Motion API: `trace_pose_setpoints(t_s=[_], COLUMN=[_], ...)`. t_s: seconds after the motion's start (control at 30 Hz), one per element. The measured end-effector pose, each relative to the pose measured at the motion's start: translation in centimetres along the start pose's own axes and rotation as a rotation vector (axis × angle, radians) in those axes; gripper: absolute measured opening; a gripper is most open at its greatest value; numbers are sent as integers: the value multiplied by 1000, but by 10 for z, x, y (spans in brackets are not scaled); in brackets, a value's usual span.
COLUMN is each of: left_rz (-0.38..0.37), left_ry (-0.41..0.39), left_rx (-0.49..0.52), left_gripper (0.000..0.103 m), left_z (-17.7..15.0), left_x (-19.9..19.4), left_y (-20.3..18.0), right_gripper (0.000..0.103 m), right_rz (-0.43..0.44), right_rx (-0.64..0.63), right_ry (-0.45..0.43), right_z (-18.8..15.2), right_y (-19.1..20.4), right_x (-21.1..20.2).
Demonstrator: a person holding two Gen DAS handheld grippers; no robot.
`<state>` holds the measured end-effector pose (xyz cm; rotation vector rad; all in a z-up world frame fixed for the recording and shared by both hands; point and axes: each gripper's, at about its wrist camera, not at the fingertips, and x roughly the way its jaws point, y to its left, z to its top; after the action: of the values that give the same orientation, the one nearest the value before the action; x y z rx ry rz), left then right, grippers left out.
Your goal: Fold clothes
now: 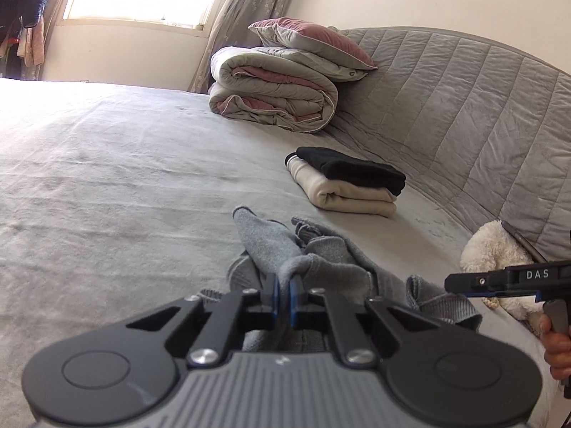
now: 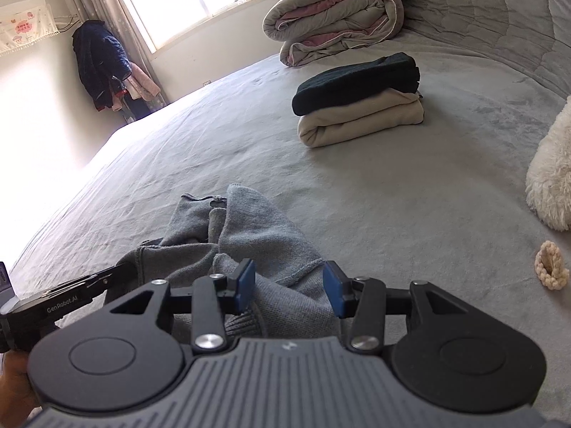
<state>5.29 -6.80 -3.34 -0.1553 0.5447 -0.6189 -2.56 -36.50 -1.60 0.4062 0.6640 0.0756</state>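
Note:
A crumpled grey knit garment [image 1: 321,267] lies on the grey bed sheet [image 1: 107,196]. My left gripper [image 1: 284,285] is shut on a fold of it and holds the fold raised. In the right wrist view the same garment [image 2: 257,242] lies bunched under my right gripper [image 2: 289,289], whose jaws stand open around a ridge of the cloth. The right gripper also shows in the left wrist view [image 1: 453,283] at the right edge. A folded pile, a black garment [image 2: 357,82] on a cream one [image 2: 360,121], sits farther up the bed.
A rolled grey and pink duvet [image 1: 274,96] with a pillow [image 1: 314,42] on it lies by the quilted headboard [image 1: 481,114]. A white fluffy toy [image 2: 551,174] and a cream hair tie [image 2: 551,265] lie at the right. Clothes hang by the window [image 2: 103,64].

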Motion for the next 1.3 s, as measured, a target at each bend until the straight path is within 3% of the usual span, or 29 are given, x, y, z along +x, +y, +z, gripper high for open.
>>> trace_pose_setpoints(t_s=[0.2, 0.3, 0.4, 0.8, 1.03, 1.13, 1.3], left_rz=[14, 34, 60, 256, 426, 439, 402], left_ry=[-69, -100, -132, -276, -339, -306, -198], left_rx=[12, 9, -1, -136, -57, -85, -194], left_gripper=[5, 5, 5, 5, 0, 0, 2], left_z=[1, 2, 3, 29, 72, 90, 81], left_x=[-32, -48, -64, -118, -120, -110, -85], left_y=[-5, -1, 7, 71, 99, 126, 161], right_gripper=[47, 47, 8, 7, 7, 7, 7], right_rz=[46, -12, -30, 174, 147, 132, 103], right_rx=[-93, -145, -148, 120, 87, 76, 49], right_ry=[69, 102, 97, -148, -207, -221, -212], right_z=[-5, -9, -8, 25, 56, 68, 74], right_y=[25, 36, 40, 58, 97, 113, 131], right_x=[16, 26, 29, 5, 37, 60, 94])
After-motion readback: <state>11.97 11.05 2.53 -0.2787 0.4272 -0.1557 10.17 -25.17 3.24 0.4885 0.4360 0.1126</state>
